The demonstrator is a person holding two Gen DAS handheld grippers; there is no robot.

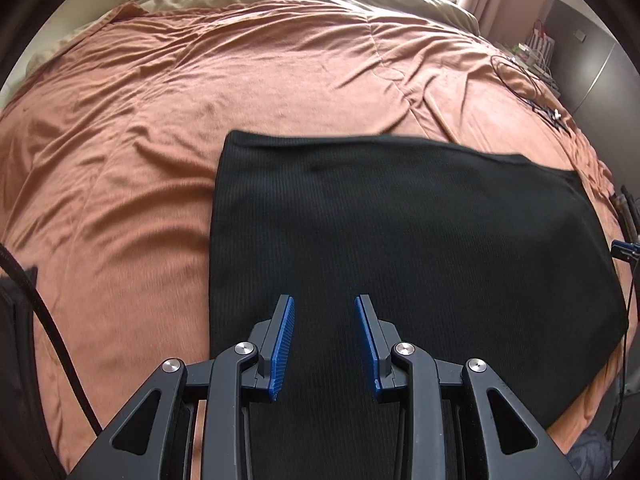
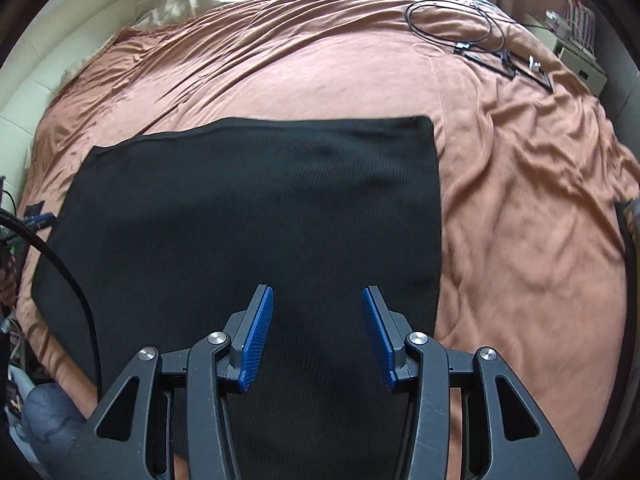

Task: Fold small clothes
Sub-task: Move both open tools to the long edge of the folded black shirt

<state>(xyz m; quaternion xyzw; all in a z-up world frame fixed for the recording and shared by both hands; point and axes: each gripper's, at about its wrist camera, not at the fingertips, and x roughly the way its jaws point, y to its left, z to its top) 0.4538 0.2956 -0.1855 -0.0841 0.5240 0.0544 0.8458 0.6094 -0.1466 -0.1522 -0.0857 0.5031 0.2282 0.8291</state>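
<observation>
At the bottom centre of the left wrist view, the left gripper (image 1: 325,299) stands partly open, its blue pads apart with nothing between them. The right gripper (image 2: 317,289) sits wider apart, also empty. Both hover above a black ribbed garment (image 1: 400,220) lying flat on a rust-coloured bedspread (image 1: 140,140). A black cable (image 2: 452,20) loops at the right view's upper right.

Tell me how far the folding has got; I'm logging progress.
Done: the black garment lies flat as a neat rectangle on the brown bedspread. In hand: nothing; the left gripper and right gripper hover open above it. Left: I cannot tell whether more folds are needed.
</observation>
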